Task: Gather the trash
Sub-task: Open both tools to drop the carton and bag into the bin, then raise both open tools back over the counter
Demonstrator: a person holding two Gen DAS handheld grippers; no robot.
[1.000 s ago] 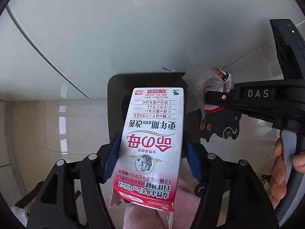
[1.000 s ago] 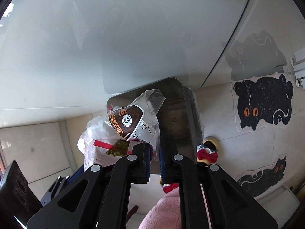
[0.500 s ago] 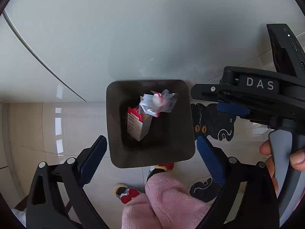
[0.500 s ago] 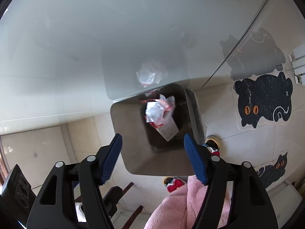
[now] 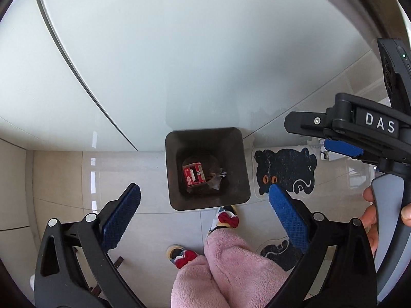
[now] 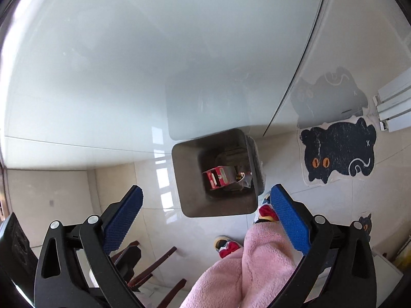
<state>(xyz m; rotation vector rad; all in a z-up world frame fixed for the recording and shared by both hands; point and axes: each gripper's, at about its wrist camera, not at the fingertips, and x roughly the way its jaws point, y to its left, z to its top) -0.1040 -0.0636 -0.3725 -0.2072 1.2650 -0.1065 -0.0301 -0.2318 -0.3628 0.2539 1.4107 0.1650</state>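
Glossy beige floor tiles (image 5: 64, 179) underfoot, pale white wall panel (image 5: 179, 51) behind.

Left gripper (image 5: 204, 188): jaws spread wide, blue pads well apart, nothing between them. Right gripper (image 6: 206, 188): jaws opening, likewise nothing between the pads. Both pointing steeply down.

Straight beneath both, well below the fingertips: dark square waste bin (image 5: 205, 204), standing on the floor against the wall panel. At its bottom, red and white cardboard carton (image 5: 194, 177), seemingly on end with its open top and long axis facing up toward the jaws. Touching it on the side nearer the mat, crumpled clear plastic wrapper (image 5: 217, 181), partly in shadow.

Just beside the bin, black cat-shaped floor mat (image 5: 285, 172). Nearer the cameras, pink fleece trouser legs (image 5: 231, 269) and slippers with red bows (image 5: 227, 217), one toe just at the bin's near rim.

Judged from this: drop done for both pieces, nothing left to hold here. Left view squarely down the bin's mouth, right view slightly from one side; neither hand clearly nearer. Next probably away from the bin toward further trash, none of it identifiable in either view.
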